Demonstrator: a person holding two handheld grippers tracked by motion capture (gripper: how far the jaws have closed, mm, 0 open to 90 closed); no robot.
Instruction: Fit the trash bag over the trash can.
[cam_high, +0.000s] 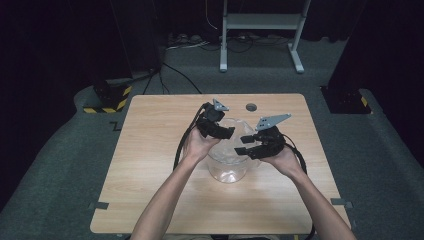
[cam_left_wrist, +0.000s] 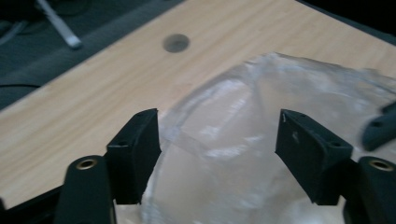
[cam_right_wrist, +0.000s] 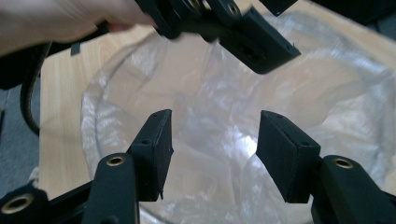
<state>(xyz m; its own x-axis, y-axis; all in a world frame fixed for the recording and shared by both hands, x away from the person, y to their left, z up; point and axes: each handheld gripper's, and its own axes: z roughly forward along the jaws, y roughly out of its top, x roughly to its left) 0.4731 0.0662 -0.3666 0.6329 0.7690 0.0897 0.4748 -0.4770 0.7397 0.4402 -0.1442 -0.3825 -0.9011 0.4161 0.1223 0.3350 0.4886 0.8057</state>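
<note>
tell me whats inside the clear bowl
A thin clear plastic bag lines the bowl. Nothing else shows inside, though crinkles blur the bottom.

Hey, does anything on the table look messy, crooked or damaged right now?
Slightly. The clear plastic liner in the clear container is crumpled and bunched unevenly along the rim rather than smoothed over it. No spill or damage is visible on the wooden table.
</note>
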